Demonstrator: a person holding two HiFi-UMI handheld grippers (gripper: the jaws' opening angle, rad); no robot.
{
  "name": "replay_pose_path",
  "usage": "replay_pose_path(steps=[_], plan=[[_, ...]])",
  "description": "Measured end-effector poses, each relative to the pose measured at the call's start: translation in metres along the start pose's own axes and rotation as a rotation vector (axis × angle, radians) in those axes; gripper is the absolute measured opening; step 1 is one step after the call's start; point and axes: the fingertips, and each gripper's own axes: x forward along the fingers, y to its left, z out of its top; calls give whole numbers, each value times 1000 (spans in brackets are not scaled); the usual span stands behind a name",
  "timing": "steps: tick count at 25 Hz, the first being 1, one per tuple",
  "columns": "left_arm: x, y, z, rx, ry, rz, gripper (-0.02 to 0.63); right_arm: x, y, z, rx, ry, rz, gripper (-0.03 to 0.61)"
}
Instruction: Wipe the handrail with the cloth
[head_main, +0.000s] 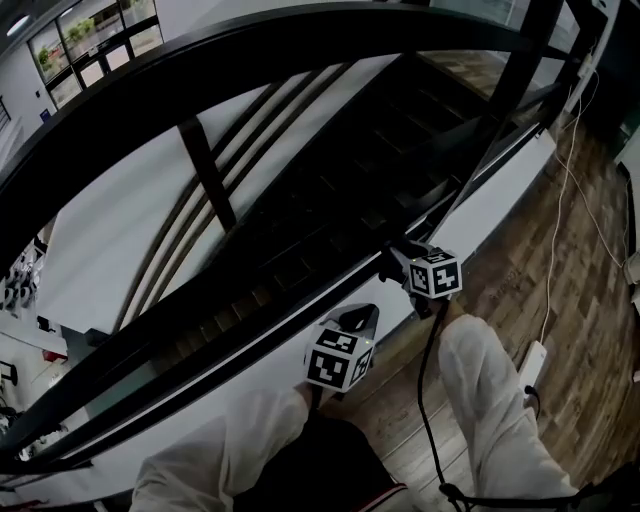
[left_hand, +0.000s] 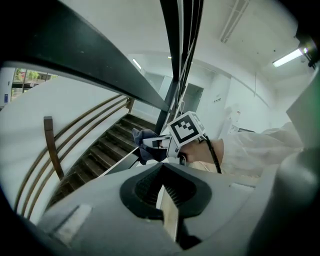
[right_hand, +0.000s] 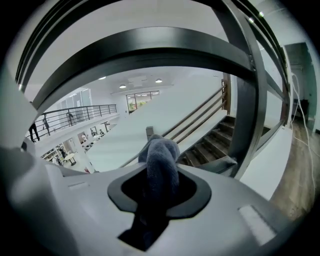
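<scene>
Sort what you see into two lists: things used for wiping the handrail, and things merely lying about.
In use: cloth, right gripper clamping it, handrail.
Lying about: white power strip on the floor, white cable leading to it.

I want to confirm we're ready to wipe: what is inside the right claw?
A dark blue cloth is pinched in the right claw, its bunched end sticking out past the jaws. The part squeezed deeper between them is covered.

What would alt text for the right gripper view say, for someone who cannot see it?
A grey-blue cloth is clamped in the right gripper. A dark curved handrail arches above it, with a staircase and a bright hall beyond.
</scene>
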Motion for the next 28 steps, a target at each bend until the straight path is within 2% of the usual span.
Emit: replay_pose_path(steps=[8, 12, 17, 23, 28], plan=[[6, 15, 7, -31, -15, 2, 2, 1, -80, 12, 4, 18, -123, 91], [1, 20, -4, -41, -4, 5, 2, 1, -113, 15, 2, 33, -182, 89], [-4, 18, -17, -50, 23, -5, 2, 3, -116, 16, -1, 14, -208, 84], [-9, 12, -10, -41, -13, -17, 2, 3, -117, 14, 43, 13, -263, 86], [-10, 14, -16, -134, -26, 43, 2, -20, -89, 22, 76, -66, -340, 85]])
